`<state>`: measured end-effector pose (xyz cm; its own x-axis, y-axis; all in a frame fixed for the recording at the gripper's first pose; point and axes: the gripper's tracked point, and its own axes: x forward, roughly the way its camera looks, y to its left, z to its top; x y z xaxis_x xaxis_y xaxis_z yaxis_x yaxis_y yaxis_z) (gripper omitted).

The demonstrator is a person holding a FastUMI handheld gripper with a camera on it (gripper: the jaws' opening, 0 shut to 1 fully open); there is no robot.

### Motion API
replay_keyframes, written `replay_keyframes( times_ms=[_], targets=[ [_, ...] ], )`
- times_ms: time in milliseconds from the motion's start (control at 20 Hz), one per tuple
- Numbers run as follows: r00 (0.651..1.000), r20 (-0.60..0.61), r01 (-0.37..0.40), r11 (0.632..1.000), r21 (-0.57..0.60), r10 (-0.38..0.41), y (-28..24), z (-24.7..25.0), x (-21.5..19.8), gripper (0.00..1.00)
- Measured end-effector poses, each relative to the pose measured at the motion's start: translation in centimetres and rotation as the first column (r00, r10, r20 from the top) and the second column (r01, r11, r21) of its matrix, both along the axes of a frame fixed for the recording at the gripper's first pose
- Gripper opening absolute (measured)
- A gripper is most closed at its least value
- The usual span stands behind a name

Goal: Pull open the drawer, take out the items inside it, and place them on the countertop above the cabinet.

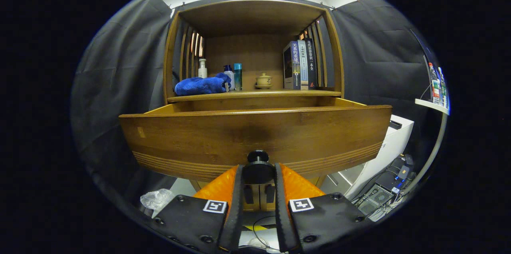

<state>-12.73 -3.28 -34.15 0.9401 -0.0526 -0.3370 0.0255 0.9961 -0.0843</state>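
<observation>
Gripper view: the tool (258,172) is seen closed on the black knob (258,166) of the drawer (255,134), both fingers (238,190) pressed against its sides. The drawer is pulled out from the cabinet (333,46). On the desk (255,94) above, a blue towel (201,85), bottles (237,76), a small pot (264,80) and books (299,64) are set.

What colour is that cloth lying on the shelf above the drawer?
Bright blue. The cloth shows best in the gripper view, left of the bottles, well beyond the tongs gripping the drawer knob.
</observation>
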Motion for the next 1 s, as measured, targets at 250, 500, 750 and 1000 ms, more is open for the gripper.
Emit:
replay_keyframes(
  times_ms=[250, 500, 750, 1000],
  targets=[
    [1.000, -0.027, -0.009, 1.000, -0.004, 0.009, 0.2, 0.2, -2.0, 0.38],
    [0.996, 0.008, 0.088, 0.994, 0.058, -0.089, -2.6, 1.7, -5.3, 0.08],
    [0.999, -0.033, 0.021, 0.998, 0.064, -0.019, -0.1, 1.9, -4.6, 0.10],
    [0.999, -0.011, -0.036, 0.999, 0.035, 0.036, 1.6, 6.0, -2.3, 0.50]
  ],
)
